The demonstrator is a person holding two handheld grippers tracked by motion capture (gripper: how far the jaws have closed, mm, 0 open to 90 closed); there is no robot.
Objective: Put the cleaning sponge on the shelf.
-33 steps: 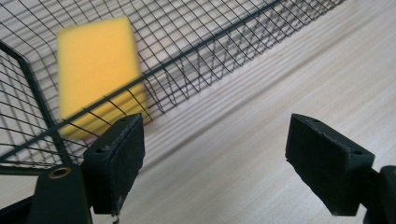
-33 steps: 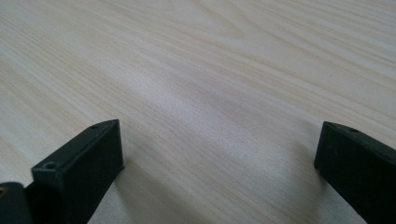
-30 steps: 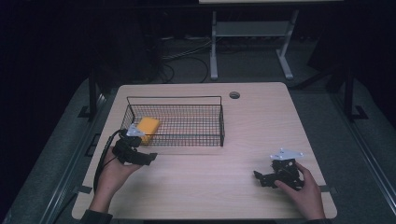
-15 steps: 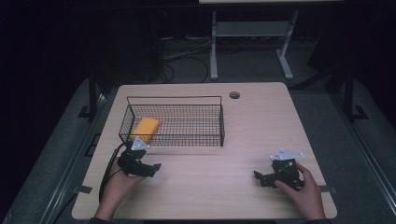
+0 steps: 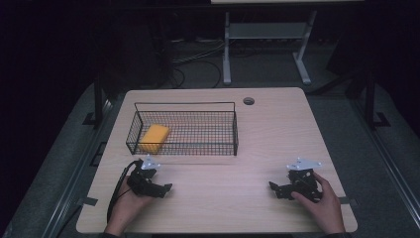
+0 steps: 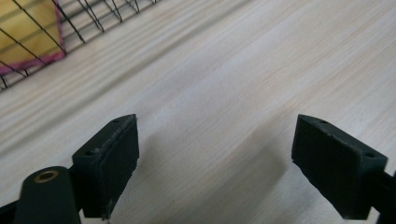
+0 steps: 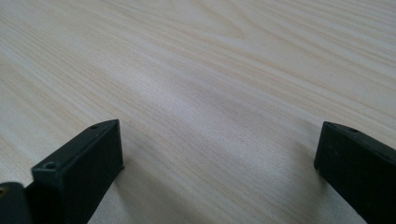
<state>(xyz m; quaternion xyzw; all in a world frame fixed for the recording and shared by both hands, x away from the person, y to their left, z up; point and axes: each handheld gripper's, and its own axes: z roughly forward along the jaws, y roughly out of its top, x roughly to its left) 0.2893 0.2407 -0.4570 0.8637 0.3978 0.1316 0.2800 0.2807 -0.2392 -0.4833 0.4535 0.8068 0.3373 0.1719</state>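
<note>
A yellow sponge with a pink edge lies in the left end of a black wire basket on the wooden table. My left gripper rests low over the table in front of the basket's left end. Its jaws have just been opening and nothing is between them. In the left gripper view the left gripper shows bare wood between its pads, with the sponge behind the basket wire at top left. My right gripper sits at the front right, open over bare wood.
A round cable hole is in the table's far edge. A white stand and cables are on the floor behind the table. Bare tabletop lies between the two grippers and to the right of the basket.
My left gripper has drawn back from the basket's left end toward the front edge and sunk to the table. The sponge stays in the basket. The right gripper has kept still.
</note>
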